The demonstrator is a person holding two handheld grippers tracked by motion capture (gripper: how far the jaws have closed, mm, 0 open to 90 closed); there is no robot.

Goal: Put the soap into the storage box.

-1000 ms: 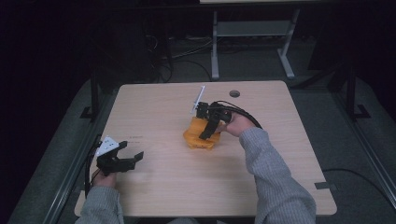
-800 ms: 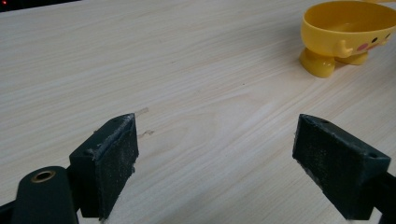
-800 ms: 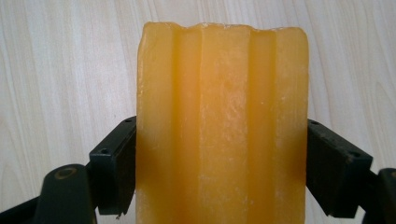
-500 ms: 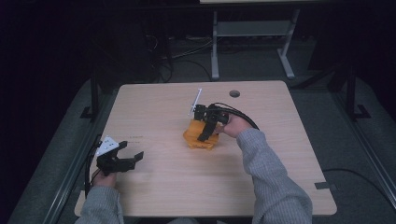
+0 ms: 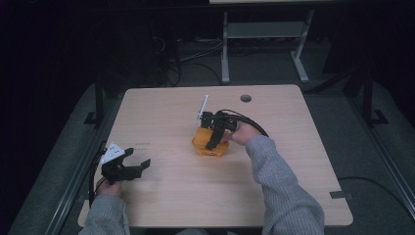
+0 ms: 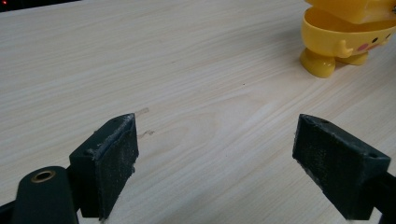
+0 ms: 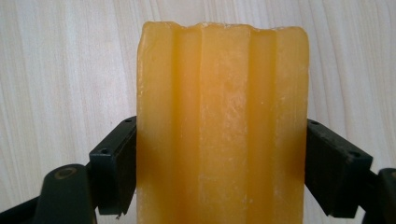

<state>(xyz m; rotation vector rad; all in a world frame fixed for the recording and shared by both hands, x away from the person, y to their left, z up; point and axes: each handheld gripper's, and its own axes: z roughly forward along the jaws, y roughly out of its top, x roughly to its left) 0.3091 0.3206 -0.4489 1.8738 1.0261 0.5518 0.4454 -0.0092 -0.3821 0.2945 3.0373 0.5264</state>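
We are holding our left gripper (image 5: 131, 165) wide-jawed near the pale wooden table's (image 5: 161, 112) left edge, while our right gripper (image 5: 211, 142) is clamping mid-table, forearm angled inward.

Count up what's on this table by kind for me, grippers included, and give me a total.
Black handheld grippers: 2, the left gripper with fingers apart, and the right gripper closed on the block.
Yellow plastic pieces: 2, a footed yellow plastic duck-face cup and a ribbed yellow-orange block.
Total: 4.
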